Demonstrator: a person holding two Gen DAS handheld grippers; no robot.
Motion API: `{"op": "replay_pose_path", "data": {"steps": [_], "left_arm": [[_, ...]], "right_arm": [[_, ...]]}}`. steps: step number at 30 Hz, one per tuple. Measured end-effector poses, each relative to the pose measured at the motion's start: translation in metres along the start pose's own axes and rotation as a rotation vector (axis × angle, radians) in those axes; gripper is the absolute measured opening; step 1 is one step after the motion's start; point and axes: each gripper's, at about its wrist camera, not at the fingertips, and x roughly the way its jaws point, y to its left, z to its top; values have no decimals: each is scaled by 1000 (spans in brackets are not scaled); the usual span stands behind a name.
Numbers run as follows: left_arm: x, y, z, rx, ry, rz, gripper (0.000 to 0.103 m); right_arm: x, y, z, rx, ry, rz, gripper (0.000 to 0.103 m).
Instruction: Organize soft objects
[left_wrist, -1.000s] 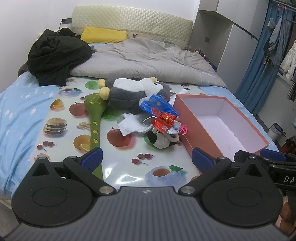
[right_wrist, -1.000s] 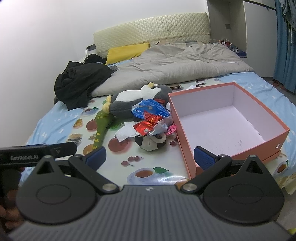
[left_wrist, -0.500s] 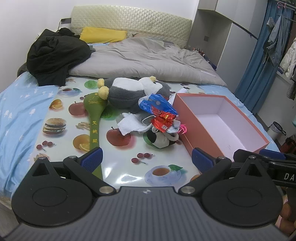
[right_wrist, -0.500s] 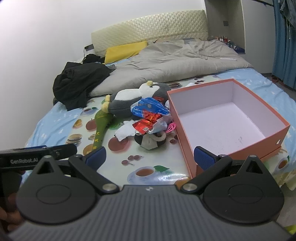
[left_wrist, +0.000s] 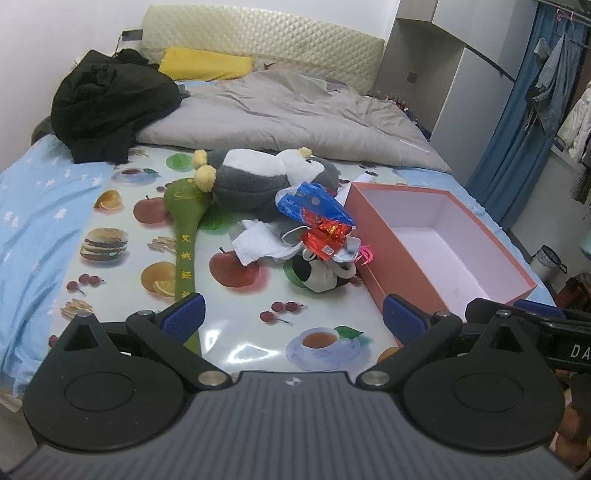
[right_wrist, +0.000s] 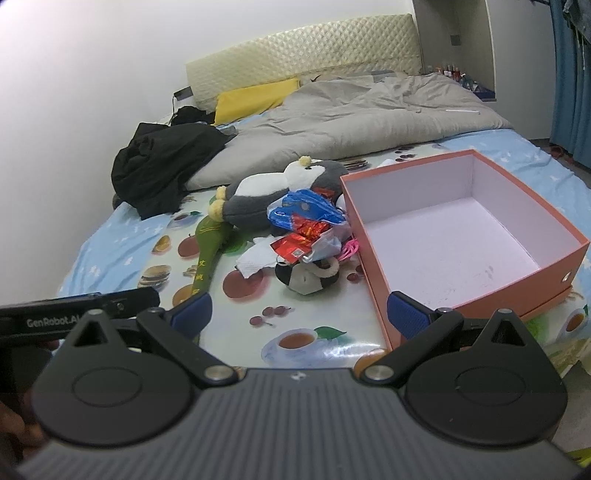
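A pile of soft things lies on a fruit-print mat (left_wrist: 110, 280) on the bed: a grey and white plush penguin (left_wrist: 266, 177) (right_wrist: 280, 192), a long green fabric mallet (left_wrist: 184, 236) (right_wrist: 208, 251), a white cloth (left_wrist: 255, 243), blue and red foil bags (left_wrist: 317, 214) (right_wrist: 303, 225), and a small black and white plush (left_wrist: 317, 273) (right_wrist: 306, 277). An open orange box (left_wrist: 436, 243) (right_wrist: 461, 236) with nothing inside stands right of the pile. My left gripper (left_wrist: 293, 319) and right gripper (right_wrist: 299, 312) are open and empty, short of the pile at the mat's near edge.
A grey duvet (left_wrist: 288, 118), a black jacket (left_wrist: 107, 107) and a yellow pillow (left_wrist: 207, 68) lie at the bed's far end. Blue curtains and hanging clothes (left_wrist: 546, 110) are at the right. A small bin (left_wrist: 548, 258) stands on the floor beyond the box.
Both grippers have drifted slightly; the right wrist view now sits a little closer to the box. Nothing on the bed has moved and both grippers stay open.
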Motion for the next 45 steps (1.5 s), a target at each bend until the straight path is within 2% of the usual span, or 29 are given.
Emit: {"op": "replay_pose_path", "data": {"steps": [7,11,19,21,24,28,33,38,41,45], "left_arm": [[21,7,0,-12,32,-7,103],[39,14,4,-43,57,10,103],[70,29,18,-66,47,39,103],[81,35,21,-80,46,27,103],[99,42,26,-88,54,37,103],[125,49,32,-87,58,35,103],[161,58,40,-64,50,35,102],[199,70,45,-50,45,16,102],[222,76,44,-46,62,3,97],[248,84,44,-56,75,-14,88]], "right_arm": [[15,-3,2,30,8,-3,103],[27,-3,7,24,8,30,103],[65,-1,20,64,34,75,101],[75,1,23,67,37,88,99],[92,3,30,57,37,81,92],[116,1,38,67,44,78,78],[147,3,48,89,19,74,79],[184,6,51,123,40,137,78],[205,10,48,105,56,107,78],[231,3,43,164,107,68,78]]}}
